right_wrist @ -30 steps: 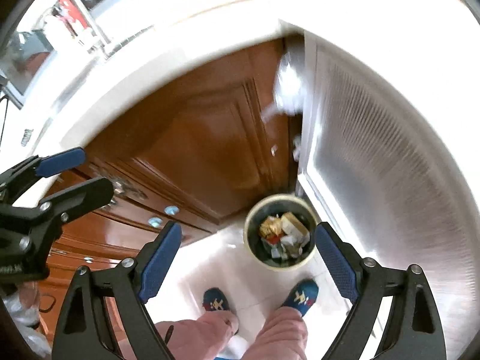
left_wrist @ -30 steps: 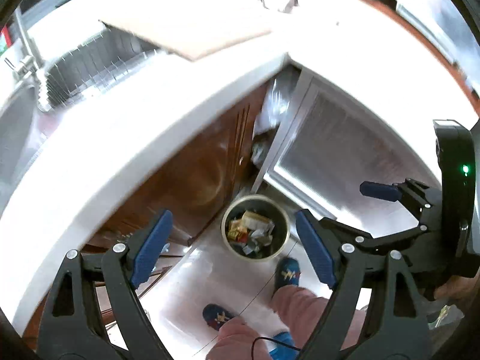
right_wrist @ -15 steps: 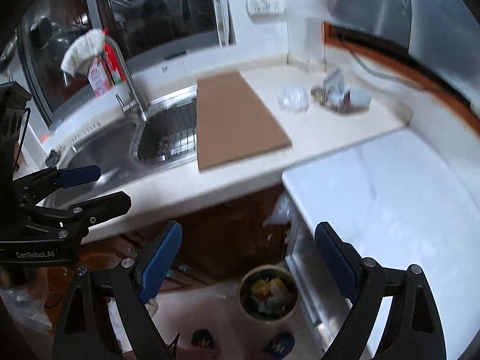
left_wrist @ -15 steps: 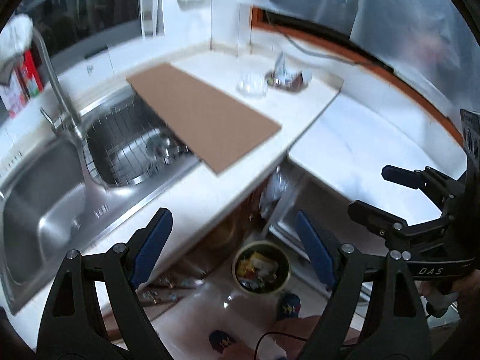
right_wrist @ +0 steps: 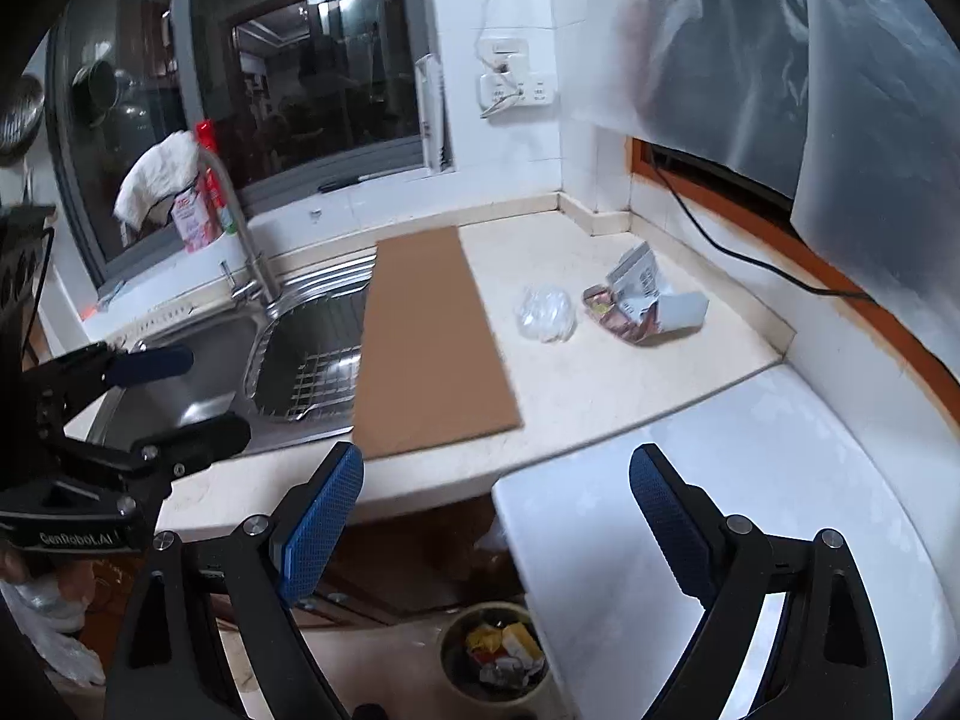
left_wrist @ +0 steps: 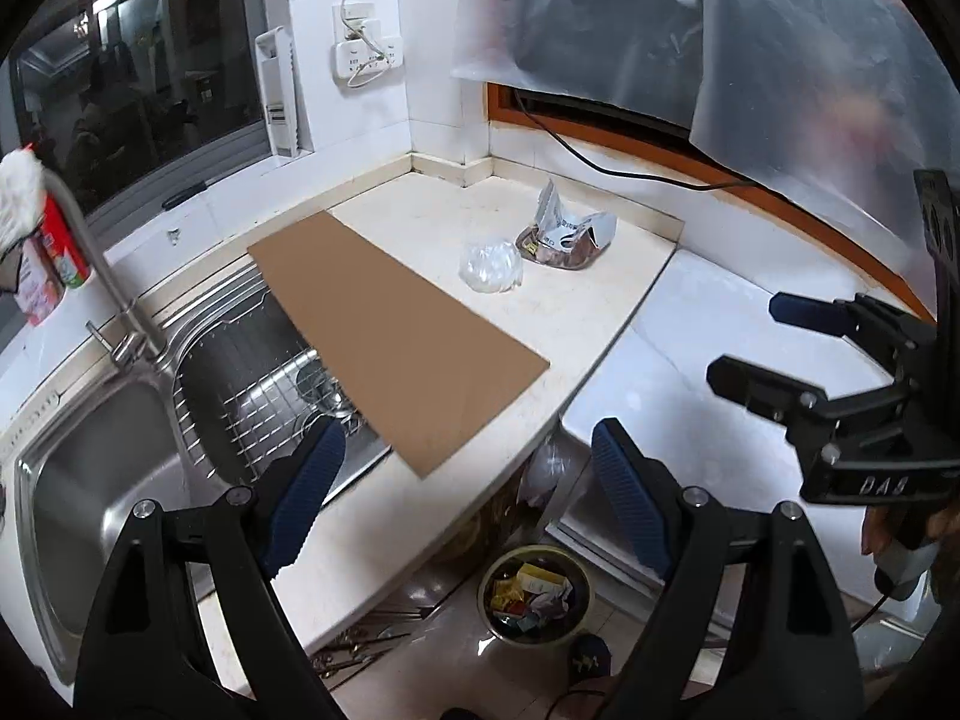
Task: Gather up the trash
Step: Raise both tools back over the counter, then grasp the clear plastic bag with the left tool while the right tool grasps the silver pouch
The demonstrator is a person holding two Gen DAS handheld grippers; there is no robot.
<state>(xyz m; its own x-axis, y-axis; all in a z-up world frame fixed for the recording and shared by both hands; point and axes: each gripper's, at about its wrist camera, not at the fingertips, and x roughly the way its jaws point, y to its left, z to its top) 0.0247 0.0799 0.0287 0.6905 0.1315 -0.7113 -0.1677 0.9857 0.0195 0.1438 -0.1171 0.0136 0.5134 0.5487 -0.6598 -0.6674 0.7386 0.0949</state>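
A torn snack wrapper (left_wrist: pixel 567 234) (right_wrist: pixel 645 306) and a crumpled clear plastic ball (left_wrist: pixel 491 266) (right_wrist: pixel 545 313) lie on the far corner of the counter. A round trash bin (left_wrist: pixel 536 594) (right_wrist: pixel 495 657) with several scraps stands on the floor below the counter edge. My left gripper (left_wrist: pixel 462 504) is open and empty, above the counter's front edge. My right gripper (right_wrist: pixel 495 516) is open and empty, over the white lower surface's edge. Each gripper also shows in the other's view: the right (left_wrist: pixel 780 348), the left (right_wrist: pixel 174 396).
A brown cardboard sheet (left_wrist: pixel 396 330) (right_wrist: pixel 429 342) lies on the counter, overhanging the steel sink (left_wrist: pixel 90 480) (right_wrist: pixel 198 360) with its wire rack and tap. A white lower surface (left_wrist: pixel 720 396) (right_wrist: pixel 720 492) is at right. A black cable (left_wrist: pixel 600 162) runs along the wall.
Both grippers have tilted up from pointing down at the bin and floor to facing the counter; the wrapper and plastic ball came into clear view. Both stayed open.
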